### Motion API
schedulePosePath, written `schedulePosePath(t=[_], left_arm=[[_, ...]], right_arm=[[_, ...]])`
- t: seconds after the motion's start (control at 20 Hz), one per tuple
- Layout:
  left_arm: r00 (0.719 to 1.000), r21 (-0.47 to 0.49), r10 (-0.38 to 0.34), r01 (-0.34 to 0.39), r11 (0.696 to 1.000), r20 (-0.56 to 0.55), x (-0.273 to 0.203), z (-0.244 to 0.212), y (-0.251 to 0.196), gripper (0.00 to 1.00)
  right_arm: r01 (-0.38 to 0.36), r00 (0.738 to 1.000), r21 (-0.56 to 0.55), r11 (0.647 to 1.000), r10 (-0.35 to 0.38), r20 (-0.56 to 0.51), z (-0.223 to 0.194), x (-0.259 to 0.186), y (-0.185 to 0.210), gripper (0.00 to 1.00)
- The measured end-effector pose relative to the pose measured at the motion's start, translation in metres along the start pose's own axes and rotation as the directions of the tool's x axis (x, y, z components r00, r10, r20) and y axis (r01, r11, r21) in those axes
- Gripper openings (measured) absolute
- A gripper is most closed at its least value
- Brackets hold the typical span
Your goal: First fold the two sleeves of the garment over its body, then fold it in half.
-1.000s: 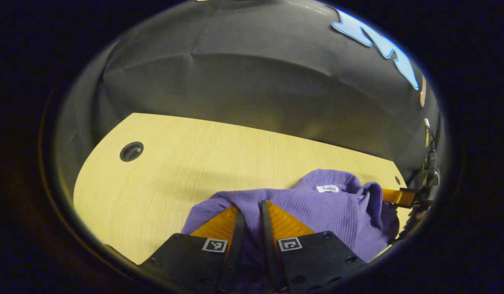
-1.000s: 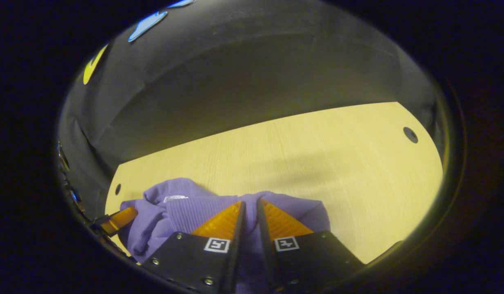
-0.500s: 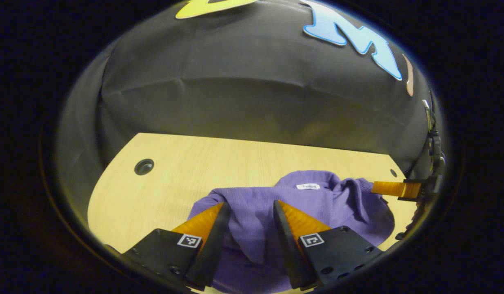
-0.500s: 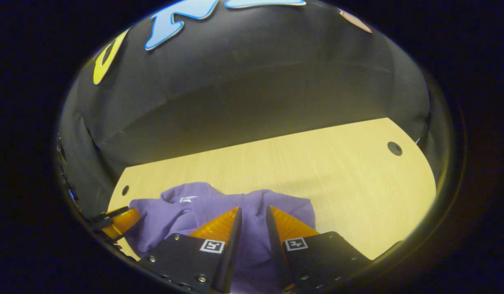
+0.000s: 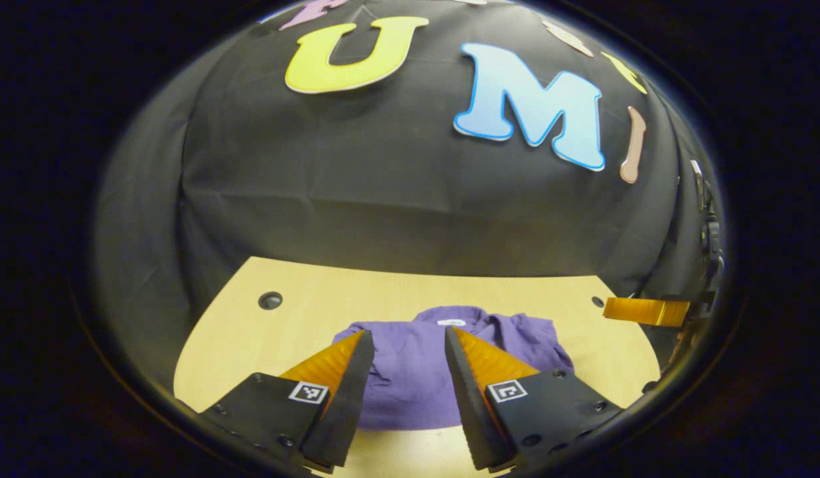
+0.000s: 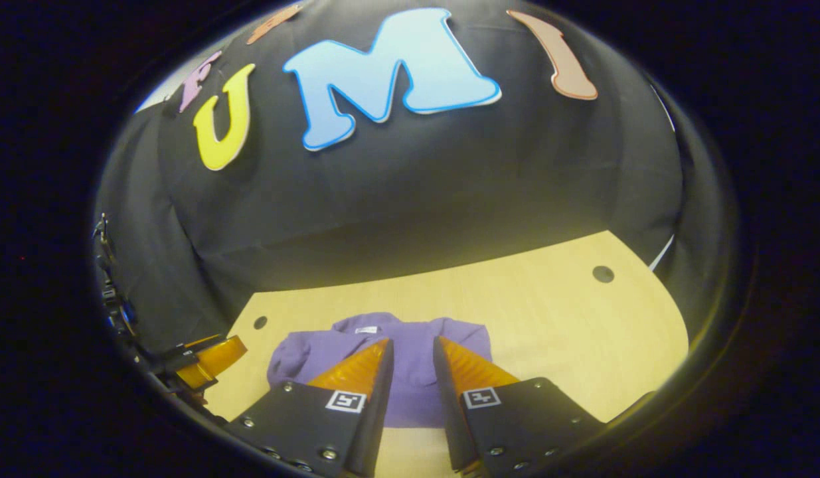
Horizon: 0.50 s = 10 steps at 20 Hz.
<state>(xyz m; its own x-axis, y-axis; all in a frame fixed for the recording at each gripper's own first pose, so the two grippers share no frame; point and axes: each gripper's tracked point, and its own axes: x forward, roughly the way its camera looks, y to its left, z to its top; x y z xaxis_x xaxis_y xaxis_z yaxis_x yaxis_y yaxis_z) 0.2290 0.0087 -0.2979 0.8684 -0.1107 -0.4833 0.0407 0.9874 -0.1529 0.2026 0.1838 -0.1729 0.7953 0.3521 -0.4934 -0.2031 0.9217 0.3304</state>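
The purple garment point(image 5: 416, 378) lies on the wooden table point(image 5: 250, 338) as a compact folded bundle, its collar with a white label point(image 5: 451, 322) at the far side. My left gripper point(image 5: 403, 342) hovers above and in front of it, open, with nothing between the fingers. In the right gripper view the same garment point(image 6: 310, 352) sits low and centre, and my right gripper point(image 6: 411, 343) is raised over it, open by a narrower gap and holding nothing. Each gripper appears at the edge of the other's view: the right gripper point(image 5: 645, 310) and the left gripper point(image 6: 210, 358).
The light wooden table point(image 6: 582, 332) has small round holes point(image 5: 270, 300) point(image 6: 603, 273) near its far corners. The black cloth wall rises right behind the table's far edge. Bare tabletop lies on both sides of the garment.
Both grippers let go of the garment, opened and rose back from it. The garment dropped flat onto the table and now looks smaller and farther away.
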Motion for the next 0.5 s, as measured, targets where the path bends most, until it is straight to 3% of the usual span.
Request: schedulePosePath(t=[0.1,0.2,0.35,0.45,0.5], left_arm=[[0.999,0.006,-0.008,0.008,1.0,0.036,-0.034,0.013,-0.01,0.71],[0.997,0.01,-0.011,0.01,1.0,0.072,-0.073,0.022,-0.018,0.72],[0.991,0.045,-0.01,0.004,0.999,0.132,-0.123,0.036,-0.029,0.72],[0.986,0.063,-0.012,0.002,0.998,0.166,-0.153,0.041,-0.035,0.7],[0.983,0.059,-0.016,0.005,0.998,0.182,-0.167,0.044,-0.039,0.7]], right_arm=[[-0.01,0.999,-0.023,1.0,0.011,0.036,0.007,-0.031,0.006,0.39],[-0.025,0.997,-0.04,0.999,0.028,0.073,0.016,-0.066,0.013,0.34],[-0.047,0.989,-0.054,0.997,0.054,0.137,0.028,-0.116,0.023,0.43],[-0.046,0.982,-0.059,0.997,0.057,0.182,0.036,-0.14,0.025,0.43],[-0.048,0.978,-0.059,0.997,0.059,0.201,0.038,-0.151,0.027,0.34]])
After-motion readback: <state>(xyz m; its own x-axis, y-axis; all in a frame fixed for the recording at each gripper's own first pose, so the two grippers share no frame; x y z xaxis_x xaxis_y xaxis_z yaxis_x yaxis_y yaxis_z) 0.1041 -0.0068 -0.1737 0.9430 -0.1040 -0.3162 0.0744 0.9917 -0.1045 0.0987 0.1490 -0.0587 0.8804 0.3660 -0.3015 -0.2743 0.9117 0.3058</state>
